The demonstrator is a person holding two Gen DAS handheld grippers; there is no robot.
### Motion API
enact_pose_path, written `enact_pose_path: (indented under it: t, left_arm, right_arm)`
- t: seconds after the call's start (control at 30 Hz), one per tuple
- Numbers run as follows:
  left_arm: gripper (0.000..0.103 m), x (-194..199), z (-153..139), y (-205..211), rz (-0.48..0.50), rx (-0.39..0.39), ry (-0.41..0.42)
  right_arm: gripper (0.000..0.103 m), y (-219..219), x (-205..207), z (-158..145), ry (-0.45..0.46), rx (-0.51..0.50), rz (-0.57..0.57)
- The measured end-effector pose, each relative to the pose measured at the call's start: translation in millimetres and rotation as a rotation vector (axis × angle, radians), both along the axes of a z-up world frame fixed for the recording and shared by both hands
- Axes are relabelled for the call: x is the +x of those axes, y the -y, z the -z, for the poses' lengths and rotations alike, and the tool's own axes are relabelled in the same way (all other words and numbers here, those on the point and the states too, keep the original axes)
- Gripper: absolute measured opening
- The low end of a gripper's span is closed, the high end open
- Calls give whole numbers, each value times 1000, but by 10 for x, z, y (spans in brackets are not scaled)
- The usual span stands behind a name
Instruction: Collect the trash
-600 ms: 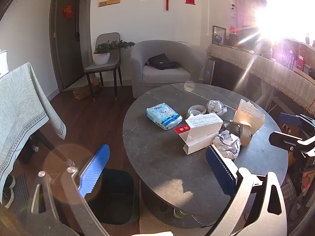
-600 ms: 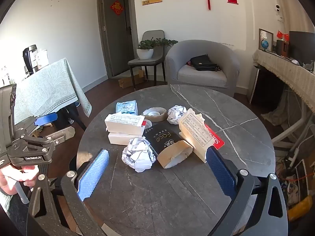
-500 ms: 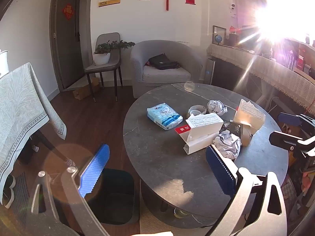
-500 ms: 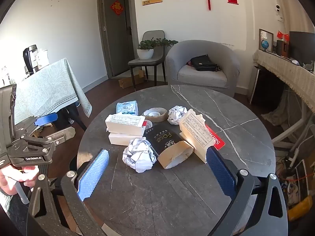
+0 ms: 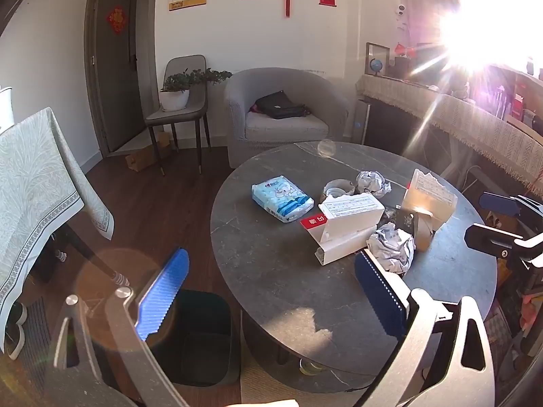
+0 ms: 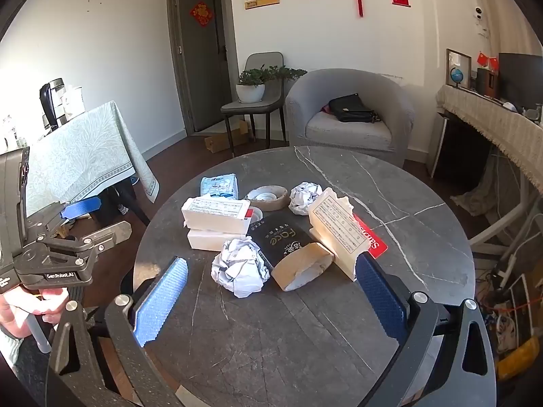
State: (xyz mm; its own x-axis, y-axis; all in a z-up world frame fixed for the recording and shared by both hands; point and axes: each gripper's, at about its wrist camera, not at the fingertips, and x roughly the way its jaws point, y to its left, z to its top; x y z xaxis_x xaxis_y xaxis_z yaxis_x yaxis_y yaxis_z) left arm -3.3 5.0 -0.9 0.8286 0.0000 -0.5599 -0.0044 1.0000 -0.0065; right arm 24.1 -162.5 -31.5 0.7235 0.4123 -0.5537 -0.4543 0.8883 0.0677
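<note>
Black pouch [image 6: 281,240] labelled "Face", red card [image 6: 371,244] (lettering partly hidden)

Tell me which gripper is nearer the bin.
Left. The left gripper hangs open right above the bin beside the table; the right gripper is open over the tabletop trash, farther away.

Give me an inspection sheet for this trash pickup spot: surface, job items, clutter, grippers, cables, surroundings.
Surface: round dark marble table, nothing spilled.
Job's things: two crumpled paper balls, white boxes, black Face pack, torn carton, shallow paper bowl; black bin on the floor beside the table.
Clutter: blue tissue pack.
Grippers: left gripper and right gripper both open, holding nothing.
Cables: tangle on the floor at right.
Surroundings: armchair, chair with plant, clothed side table.
</note>
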Motion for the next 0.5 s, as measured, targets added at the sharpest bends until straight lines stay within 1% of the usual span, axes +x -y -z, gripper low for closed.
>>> enact_pose_path:
  t: [0.03, 0.5]
  left_arm:
    - [100, 33, 4, 69, 0, 0, 1]
    - [100, 38, -3, 71, 2, -2, 2]
  right_arm:
    - [100, -1, 1, 2, 0, 0, 0]
    - [100, -4, 2, 10, -1, -3, -2]
